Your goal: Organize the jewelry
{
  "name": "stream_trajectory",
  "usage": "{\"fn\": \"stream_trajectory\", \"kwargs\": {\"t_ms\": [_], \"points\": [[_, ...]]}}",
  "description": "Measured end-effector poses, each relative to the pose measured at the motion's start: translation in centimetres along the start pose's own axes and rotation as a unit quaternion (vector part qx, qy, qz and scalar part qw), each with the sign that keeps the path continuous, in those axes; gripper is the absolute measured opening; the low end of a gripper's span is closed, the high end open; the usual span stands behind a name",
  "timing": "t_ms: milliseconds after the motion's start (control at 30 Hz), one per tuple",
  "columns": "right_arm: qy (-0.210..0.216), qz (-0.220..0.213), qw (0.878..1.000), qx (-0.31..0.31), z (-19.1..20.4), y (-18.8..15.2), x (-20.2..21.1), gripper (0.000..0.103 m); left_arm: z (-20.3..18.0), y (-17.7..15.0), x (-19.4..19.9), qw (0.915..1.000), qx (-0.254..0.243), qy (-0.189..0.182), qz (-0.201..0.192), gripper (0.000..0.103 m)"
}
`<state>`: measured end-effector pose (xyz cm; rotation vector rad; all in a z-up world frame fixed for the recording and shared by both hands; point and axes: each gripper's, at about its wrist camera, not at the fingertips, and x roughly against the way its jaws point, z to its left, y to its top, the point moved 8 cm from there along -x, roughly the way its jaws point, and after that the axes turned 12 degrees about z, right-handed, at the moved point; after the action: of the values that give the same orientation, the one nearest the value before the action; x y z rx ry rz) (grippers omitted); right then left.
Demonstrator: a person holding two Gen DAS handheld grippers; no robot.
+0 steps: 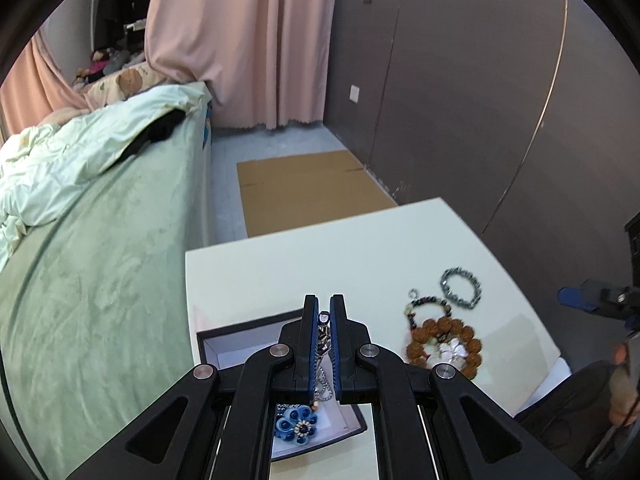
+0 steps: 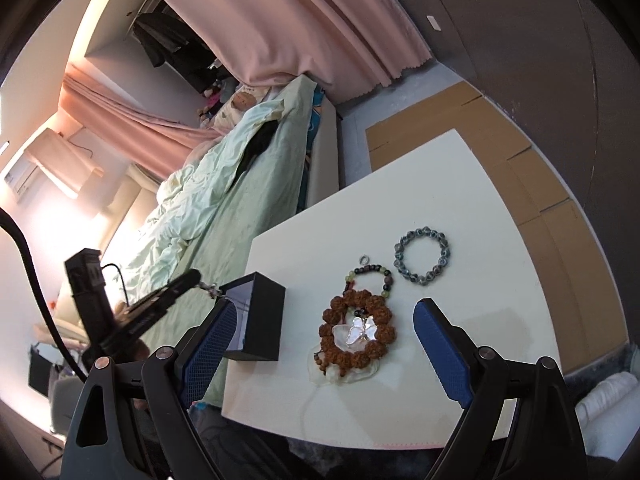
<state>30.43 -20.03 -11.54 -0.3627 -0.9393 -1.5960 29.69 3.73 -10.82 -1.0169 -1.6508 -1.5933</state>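
the left gripper covers most of the black box, so you only get slivers of the inside. the silver chain in its pads is half hidden by the fingers. blue flower piece peeks out under the linkage. whatever's inside the brown bead bracelet is too tangled to sort out.

Strong fisheye curvature is bending both views inside dark circular borders, warm window glare is washing out the wall at left in the right wrist view, while the white table is lying evenly lit and sharp.
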Motion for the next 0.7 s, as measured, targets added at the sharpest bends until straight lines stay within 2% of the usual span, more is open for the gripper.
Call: {"fn": "stream_trajectory", "kwargs": {"t_ms": [133,233,267,333,367,400,500,700], "points": [[0.001,0.000,1.000,0.000,-0.1,0.0,0.2,0.091,1.1,-0.3,-1.5,0.9994,0.011,0.028,0.018,0.006],[0.003,0.000,1.000,-0.001,-0.1,-0.1,0.3,0.091,1.5,-0.6,-2.6,0.9987,0.022,0.017,0.042,0.010],[0.003,0.000,1.000,0.000,-0.2,-0.1,0.3,0.091,1.7,-0.8,-2.8,0.9984,0.027,0.011,0.049,0.016],[0.002,0.000,1.000,-0.001,-0.2,-0.1,0.3,0.091,1.8,-0.9,-2.6,0.9983,0.035,0.007,0.045,0.041],[0.002,0.000,1.000,-0.002,-0.3,-0.1,0.3,0.091,1.9,-0.8,-2.2,0.9986,0.037,0.009,0.037,0.062],[0.002,0.000,1.000,-0.004,-0.4,-0.1,0.4,0.091,1.8,-0.7,-1.8,0.9989,0.039,0.010,0.026,0.077],[-0.001,-0.001,1.000,-0.010,-0.8,0.0,0.4,0.091,0.9,-0.1,-0.4,0.9994,0.034,0.000,0.001,0.082],[-0.016,0.000,0.999,-0.036,-2.3,0.2,0.4,0.090,-2.5,0.3,0.1,0.9996,0.008,-0.027,0.007,0.082]]}}
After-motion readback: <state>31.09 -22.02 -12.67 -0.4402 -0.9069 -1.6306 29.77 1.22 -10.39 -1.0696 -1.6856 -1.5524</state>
